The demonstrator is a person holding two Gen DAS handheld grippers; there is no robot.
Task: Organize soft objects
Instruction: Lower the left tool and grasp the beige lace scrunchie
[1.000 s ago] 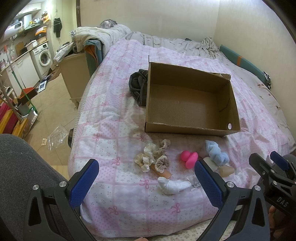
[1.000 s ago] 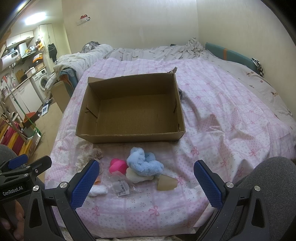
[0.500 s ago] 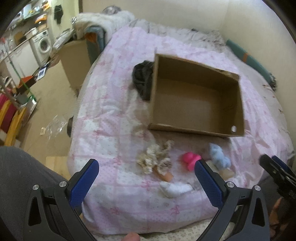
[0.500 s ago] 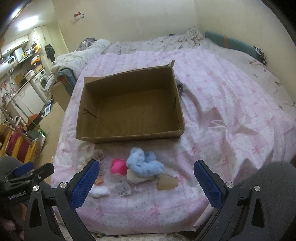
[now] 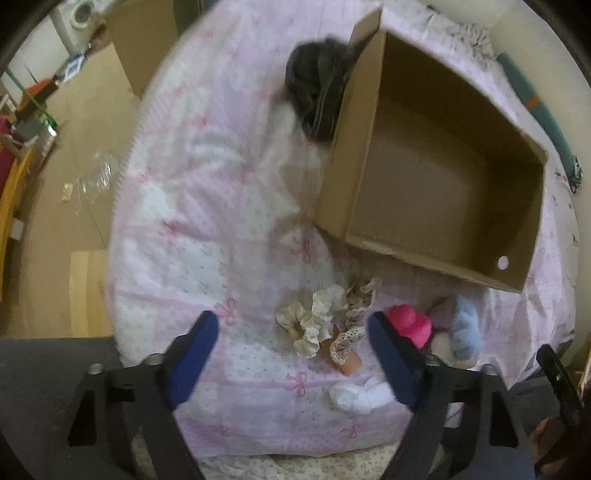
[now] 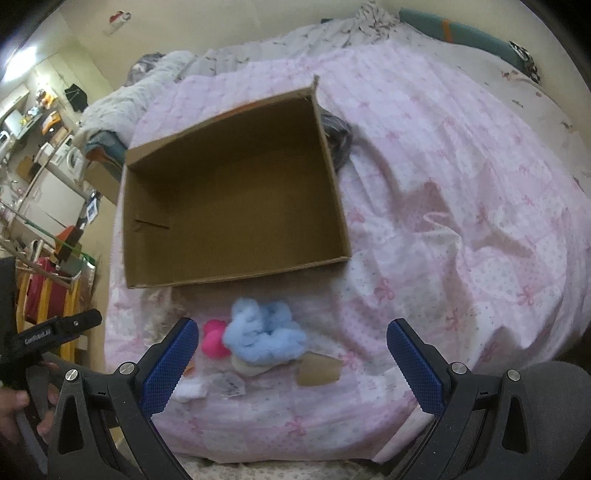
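An open cardboard box (image 5: 513,273) (image 6: 236,275) lies on the pink quilt, nothing inside it. In front of it lie cream lace scrunchies (image 5: 325,319), a pink soft toy (image 5: 410,325) (image 6: 213,341), a fluffy blue piece (image 5: 466,328) (image 6: 264,332), a white sock (image 5: 352,397) (image 6: 188,390) and a tan piece (image 6: 319,371). My left gripper (image 5: 293,356) is open, above the scrunchies. My right gripper (image 6: 291,363) is open, above the blue piece.
A dark garment (image 5: 314,88) lies beside the box's far left corner. The pink quilt (image 6: 461,184) stretches to the right. The bed edge drops to a tiled floor (image 5: 48,192) on the left, with clutter and a washing machine (image 5: 79,16) beyond.
Both grippers have risen and tilted down over the bed, moving nearer the pile. The objects and box lie as before. Both jaws stay open.
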